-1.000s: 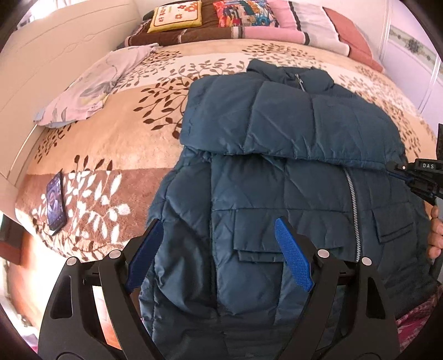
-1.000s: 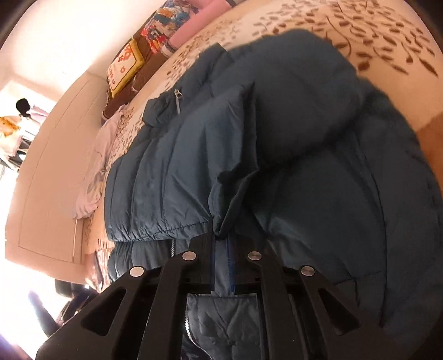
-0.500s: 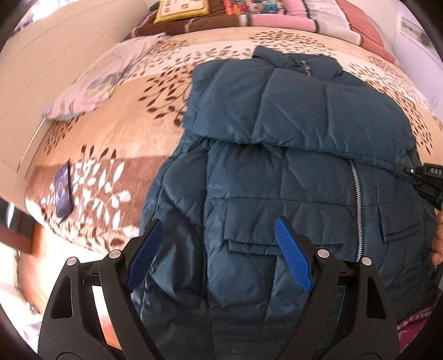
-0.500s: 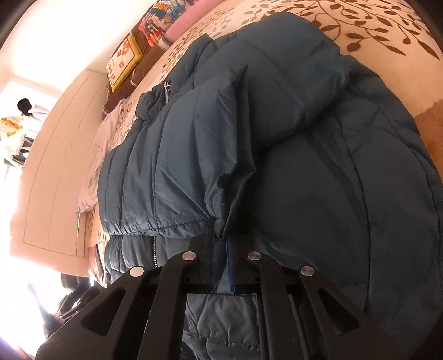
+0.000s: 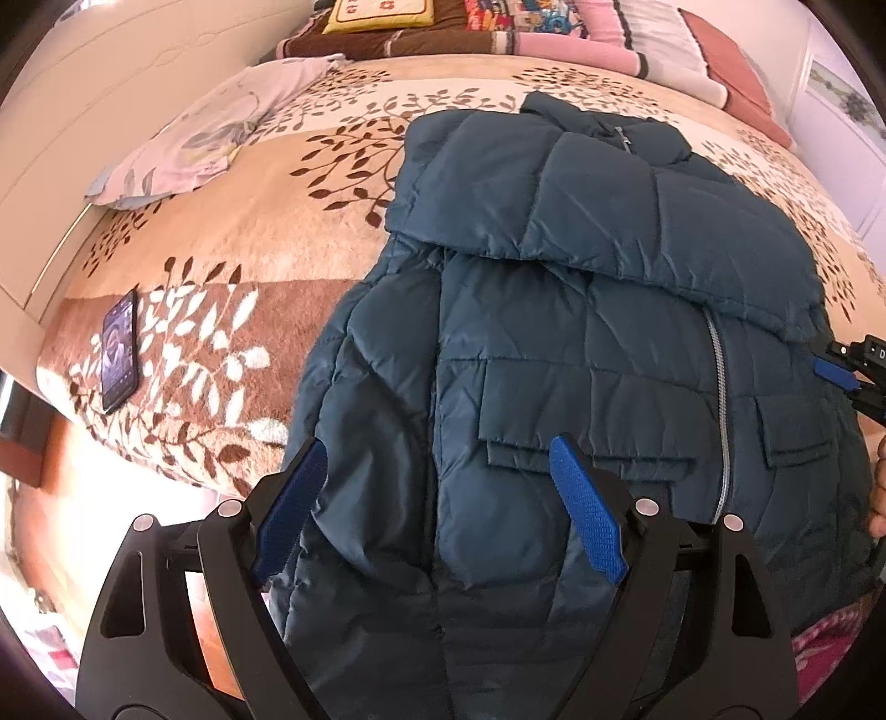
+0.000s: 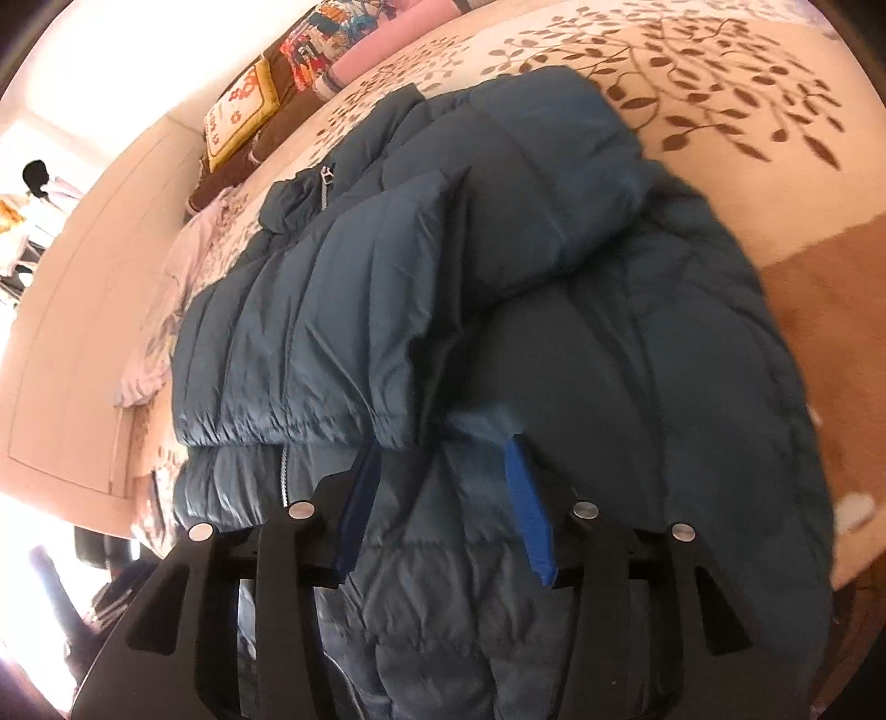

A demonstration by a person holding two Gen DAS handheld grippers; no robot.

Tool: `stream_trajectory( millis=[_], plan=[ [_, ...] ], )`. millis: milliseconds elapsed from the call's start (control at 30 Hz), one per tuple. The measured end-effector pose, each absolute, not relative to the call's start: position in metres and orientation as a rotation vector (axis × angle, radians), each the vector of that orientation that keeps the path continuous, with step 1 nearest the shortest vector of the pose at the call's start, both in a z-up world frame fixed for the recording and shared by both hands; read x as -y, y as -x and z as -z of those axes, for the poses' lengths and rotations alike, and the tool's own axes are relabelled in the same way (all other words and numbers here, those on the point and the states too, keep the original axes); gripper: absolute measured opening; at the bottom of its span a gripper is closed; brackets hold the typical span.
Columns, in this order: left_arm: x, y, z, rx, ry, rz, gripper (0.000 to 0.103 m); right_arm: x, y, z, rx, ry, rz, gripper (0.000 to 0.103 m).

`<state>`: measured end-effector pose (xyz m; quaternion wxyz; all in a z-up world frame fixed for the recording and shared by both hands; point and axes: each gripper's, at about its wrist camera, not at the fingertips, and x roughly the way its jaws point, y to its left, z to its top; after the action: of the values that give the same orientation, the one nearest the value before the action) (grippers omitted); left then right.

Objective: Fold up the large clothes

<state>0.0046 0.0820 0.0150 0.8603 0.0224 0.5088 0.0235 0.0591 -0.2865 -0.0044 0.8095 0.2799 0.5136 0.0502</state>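
Left of jacket: phone (image 5: 119, 357) flat on blanket (image 5: 232, 260). Centre: dark blue puffer jacket (image 5: 581, 343) spread on blanket, sleeve folded across chest. Over jacket hem: left gripper (image 5: 437, 509) spread wide, empty. At jacket's right edge: right gripper (image 6: 446, 498) released, parted.

1. This is a bedroom in a home: a wide bed (image 5: 232, 260) with a leaf-patterned blanket fills the view.
2. Cushions (image 5: 382, 11) and folded bedding (image 5: 603, 39) are stacked along the bed's far end.
3. A phone (image 5: 119, 350) lies on the bed's near left corner.
4. A pale panelled wall (image 6: 83, 332) runs beside the bed.
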Motion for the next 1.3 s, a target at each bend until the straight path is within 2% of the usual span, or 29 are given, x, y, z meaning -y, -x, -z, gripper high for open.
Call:
stream_trajectory(
  millis=[233,300,500,633,733,867,1100,1300],
  plan=[
    [-0.090,0.004,-0.015,-1.049,-0.107,-0.017,0.082,0.290,-0.011,-0.016,-1.136,-0.487,-0.030,0.048],
    [-0.091,0.009,-0.013,-1.041,-0.158,-0.014,0.082,0.293,0.007,-0.024,-1.139,-0.437,-0.005,0.057],
    [-0.091,0.024,-0.001,-1.061,-0.226,-0.001,0.082,0.309,0.052,-0.040,-1.168,-0.347,0.068,0.058],
    [-0.098,0.031,-0.003,-1.067,-0.205,-0.003,0.082,0.316,0.067,-0.046,-1.184,-0.300,0.099,0.059],
    [-0.108,0.036,-0.008,-1.075,-0.190,0.000,0.083,0.323,0.076,-0.045,-1.197,-0.307,0.114,0.065],
    [-0.131,0.041,-0.011,-1.100,-0.138,-0.002,0.084,0.331,0.084,-0.036,-1.229,-0.350,0.128,0.066],
    [-0.177,0.045,-0.006,-1.211,0.093,-0.007,0.084,0.335,0.093,-0.027,-1.272,-0.365,0.103,0.072],
    [-0.174,0.056,0.006,-1.267,0.134,0.035,0.084,0.339,0.100,-0.014,-1.316,-0.389,0.079,0.074]
  ],
)
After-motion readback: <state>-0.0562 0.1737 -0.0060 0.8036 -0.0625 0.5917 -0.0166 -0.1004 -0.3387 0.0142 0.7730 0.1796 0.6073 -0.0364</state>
